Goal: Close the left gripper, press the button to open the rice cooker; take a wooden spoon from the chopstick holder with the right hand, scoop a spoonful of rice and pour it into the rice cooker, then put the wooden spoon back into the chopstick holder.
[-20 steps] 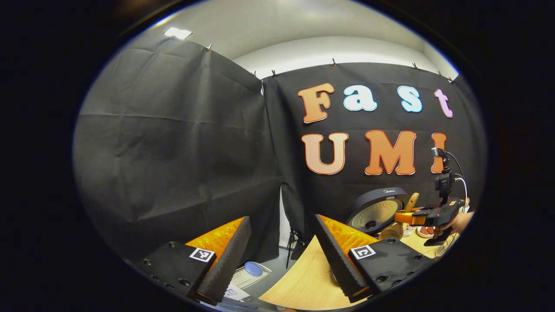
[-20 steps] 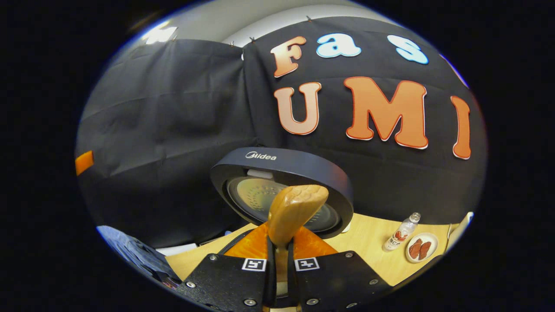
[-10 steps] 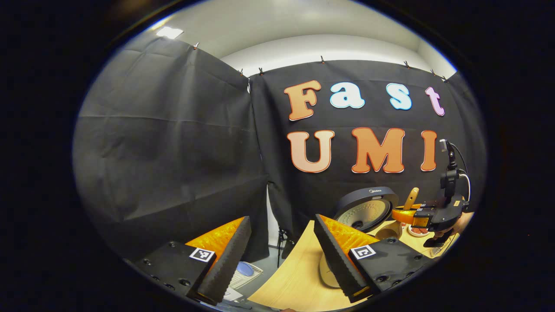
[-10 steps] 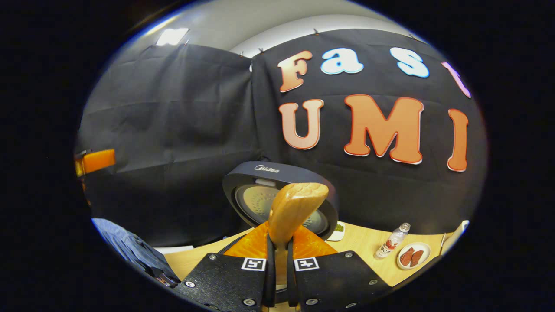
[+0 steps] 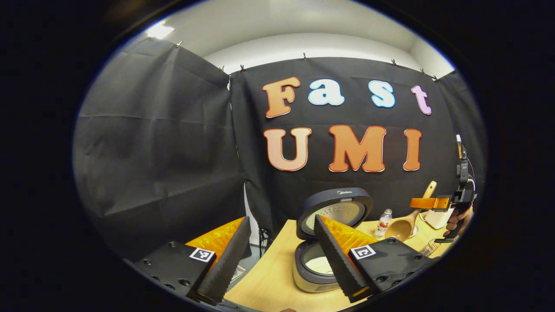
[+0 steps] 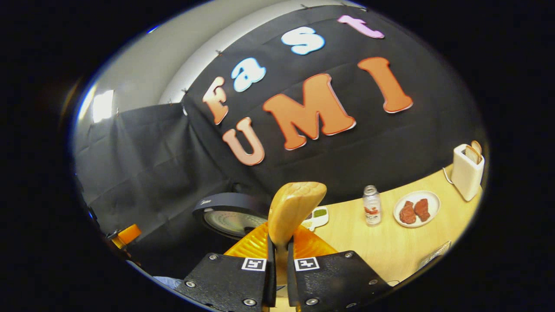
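Note:
The rice cooker (image 5: pixel 318 264) stands open on the wooden table, its lid (image 5: pixel 336 210) raised and the pot showing pale inside. My left gripper (image 5: pixel 282 260) is open and holds nothing, just in front of the cooker. At the far right a hand holds my right gripper (image 5: pixel 433 203), shut on the wooden spoon (image 5: pixel 401 229), bowl hanging low. In the right gripper view the spoon's end (image 6: pixel 295 210) sticks up between the shut fingers of the right gripper (image 6: pixel 277 260). The cooker lid (image 6: pixel 234 214) lies to the left, the white chopstick holder (image 6: pixel 466 171) at the far right.
On the table behind the spoon stand a small bottle (image 6: pixel 371 211), a plate with two pieces of meat (image 6: pixel 416 209) and a small dish (image 6: pixel 316 216). A wire rack (image 6: pixel 433 255) sits at the table's near right edge. The left gripper's orange side (image 6: pixel 125 234) shows far left.
The right gripper has swung right, away from the cooker, and tilted, bringing the chopstick holder into its view. The left gripper view has turned so the open pot now shows.

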Action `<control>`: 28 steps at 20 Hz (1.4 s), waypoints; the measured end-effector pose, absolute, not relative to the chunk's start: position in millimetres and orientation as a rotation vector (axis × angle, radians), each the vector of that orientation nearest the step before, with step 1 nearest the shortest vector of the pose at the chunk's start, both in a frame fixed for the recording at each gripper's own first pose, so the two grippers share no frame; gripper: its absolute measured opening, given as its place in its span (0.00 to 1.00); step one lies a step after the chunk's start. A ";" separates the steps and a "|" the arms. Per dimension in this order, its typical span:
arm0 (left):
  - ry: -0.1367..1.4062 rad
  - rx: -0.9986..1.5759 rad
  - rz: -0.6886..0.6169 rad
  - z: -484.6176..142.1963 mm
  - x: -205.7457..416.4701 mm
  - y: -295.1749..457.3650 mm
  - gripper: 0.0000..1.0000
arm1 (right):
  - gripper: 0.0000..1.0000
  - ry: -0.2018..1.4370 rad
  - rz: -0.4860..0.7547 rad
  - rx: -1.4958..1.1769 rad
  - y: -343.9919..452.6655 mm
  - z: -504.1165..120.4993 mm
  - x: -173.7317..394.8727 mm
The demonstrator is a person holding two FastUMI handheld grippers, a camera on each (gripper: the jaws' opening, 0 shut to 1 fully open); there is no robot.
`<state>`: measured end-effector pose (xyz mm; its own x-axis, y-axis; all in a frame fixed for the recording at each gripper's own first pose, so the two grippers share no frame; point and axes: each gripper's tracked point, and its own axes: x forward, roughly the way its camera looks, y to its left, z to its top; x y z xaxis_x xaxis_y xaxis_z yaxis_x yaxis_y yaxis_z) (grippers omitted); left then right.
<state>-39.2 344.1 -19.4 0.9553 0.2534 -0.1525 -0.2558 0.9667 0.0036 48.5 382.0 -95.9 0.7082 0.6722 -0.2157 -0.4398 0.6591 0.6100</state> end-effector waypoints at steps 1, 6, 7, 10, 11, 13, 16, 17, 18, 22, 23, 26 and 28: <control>0.156 -0.012 0.247 -19.5 -34.2 334.8 0.94 | 0.10 0.454 0.617 0.553 359.3 -106.4 53.3; 0.157 -0.031 0.218 -12.2 -7.2 294.7 0.97 | 0.10 0.504 0.438 0.522 260.3 -166.6 69.4; 0.158 -0.040 0.218 -10.4 -2.6 287.7 0.97 | 0.10 0.515 0.402 0.518 241.3 -179.0 70.9; 0.160 -0.060 0.219 -2.8 11.7 269.9 0.99 | 0.10 0.539 0.311 0.511 190.9 -210.2 78.5; 0.159 -0.061 0.217 -0.7 17.2 263.9 0.99 | 0.10 0.548 0.284 0.511 175.5 -220.4 80.4; 0.155 -0.059 0.216 6.0 25.8 253.1 1.00 | 0.10 0.561 0.237 0.509 145.7 -238.1 82.9; 0.153 -0.057 0.214 11.0 40.4 236.8 0.97 | 0.10 0.583 0.183 0.499 113.4 -264.0 84.9; 0.160 -0.064 0.210 10.4 46.3 231.0 0.93 | 0.10 0.599 0.175 0.493 106.5 -274.2 83.7; 0.162 -0.075 0.204 11.7 52.0 225.2 0.90 | 0.10 0.611 0.168 0.486 99.7 -283.3 82.1; 0.204 -0.105 0.195 9.0 77.7 214.9 0.90 | 0.10 0.664 0.170 0.489 96.3 -316.7 76.7; 0.211 -0.109 0.198 8.7 84.6 214.0 0.95 | 0.10 0.681 0.170 0.491 100.2 -322.9 76.2; 0.252 -0.125 0.213 1.5 105.1 213.8 0.90 | 0.10 0.709 0.173 0.475 109.0 -340.1 74.3; 0.272 -0.133 0.210 -3.2 119.5 214.3 0.94 | 0.10 0.723 0.185 0.455 113.0 -345.7 73.0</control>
